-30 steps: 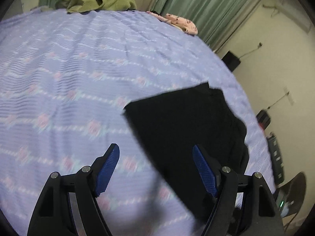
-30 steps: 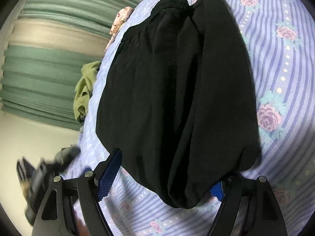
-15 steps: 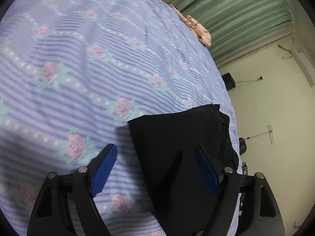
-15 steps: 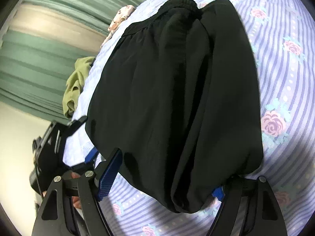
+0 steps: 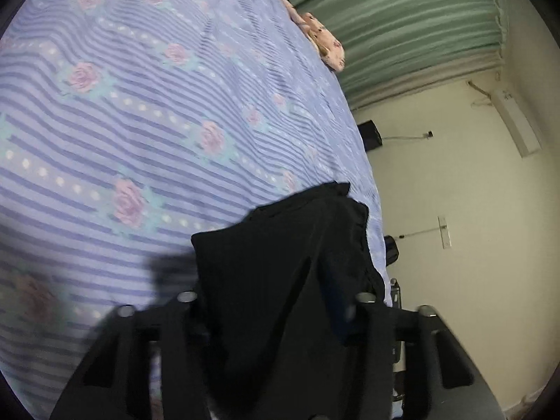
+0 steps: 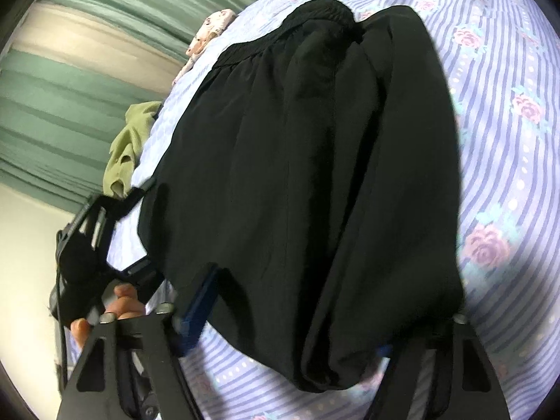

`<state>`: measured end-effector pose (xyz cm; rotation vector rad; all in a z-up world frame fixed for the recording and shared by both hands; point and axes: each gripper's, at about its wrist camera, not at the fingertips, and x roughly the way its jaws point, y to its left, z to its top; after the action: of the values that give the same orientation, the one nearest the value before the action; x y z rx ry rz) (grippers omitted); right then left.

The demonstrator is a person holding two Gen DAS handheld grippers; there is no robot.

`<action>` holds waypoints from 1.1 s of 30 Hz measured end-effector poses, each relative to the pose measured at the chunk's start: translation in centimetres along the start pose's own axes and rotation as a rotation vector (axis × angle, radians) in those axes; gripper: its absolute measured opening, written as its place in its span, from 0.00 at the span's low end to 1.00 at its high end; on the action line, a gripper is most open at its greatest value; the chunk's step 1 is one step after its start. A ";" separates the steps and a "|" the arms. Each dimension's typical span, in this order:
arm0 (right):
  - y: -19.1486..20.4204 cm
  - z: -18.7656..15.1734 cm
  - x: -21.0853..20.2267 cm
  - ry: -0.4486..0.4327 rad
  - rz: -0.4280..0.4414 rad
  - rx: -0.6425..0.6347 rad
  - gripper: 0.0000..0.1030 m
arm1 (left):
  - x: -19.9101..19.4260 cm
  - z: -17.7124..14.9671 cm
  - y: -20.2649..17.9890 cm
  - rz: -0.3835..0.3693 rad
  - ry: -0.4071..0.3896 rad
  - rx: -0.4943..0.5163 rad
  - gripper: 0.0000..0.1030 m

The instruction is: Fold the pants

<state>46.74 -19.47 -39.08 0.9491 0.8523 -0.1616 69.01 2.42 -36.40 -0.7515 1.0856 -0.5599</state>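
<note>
The black pants (image 6: 308, 161) lie folded on the purple floral bedspread, waistband (image 6: 315, 14) at the far end. My right gripper (image 6: 294, 318) is open, its jaws straddling the near folded end of the pants. My left gripper (image 5: 273, 301) is open at the pants' corner (image 5: 280, 280), and the cloth lies between its jaws, hiding the left pad. The left gripper also shows in the right wrist view (image 6: 115, 245), at the pants' left edge, held by a hand.
The bedspread (image 5: 140, 122) fills most of the view. A green garment (image 6: 129, 147) and a pink patterned cloth (image 5: 325, 45) lie at the bed's far edge by green curtains. The bed's edge and a wall are to the right in the left wrist view.
My left gripper has moved forward and down onto the pants' corner, so the cloth now sits between its jaws. My right gripper has stayed around the near fold, drawing slightly closer.
</note>
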 end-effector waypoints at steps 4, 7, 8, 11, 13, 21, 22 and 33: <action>-1.4 1.1 -0.5 0.037 0.051 0.058 0.30 | -1.1 -0.8 -2.5 0.075 -0.039 0.092 0.21; -1.2 1.5 -1.2 0.055 0.081 0.032 0.18 | -1.8 -1.5 -4.9 0.152 -0.049 0.171 0.17; -1.0 1.7 -1.5 0.054 0.082 0.021 0.16 | -2.1 -1.7 -5.8 0.184 -0.053 0.191 0.16; 0.4 2.3 -3.8 0.038 0.093 -0.066 0.14 | -4.0 -2.6 -7.8 0.248 -0.070 0.233 0.15; 1.3 2.7 -5.9 0.036 0.101 -0.122 0.14 | -6.0 -3.5 -9.2 0.281 -0.090 0.252 0.15; 5.7 0.8 -16.5 0.113 0.184 -0.332 0.13 | -19.2 -11.6 -13.3 0.432 -0.129 0.259 0.14; 6.3 0.2 -17.6 0.128 0.194 -0.350 0.13 | -20.8 -12.7 -13.6 0.446 -0.135 0.256 0.14; 10.5 -12.8 -33.8 0.240 0.304 -0.505 0.13 | -41.6 -27.3 -17.6 0.520 -0.276 0.289 0.14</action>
<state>21.66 -11.20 -12.27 0.6142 0.8993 0.4215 27.45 14.44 -6.23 -0.2627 0.8715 -0.1538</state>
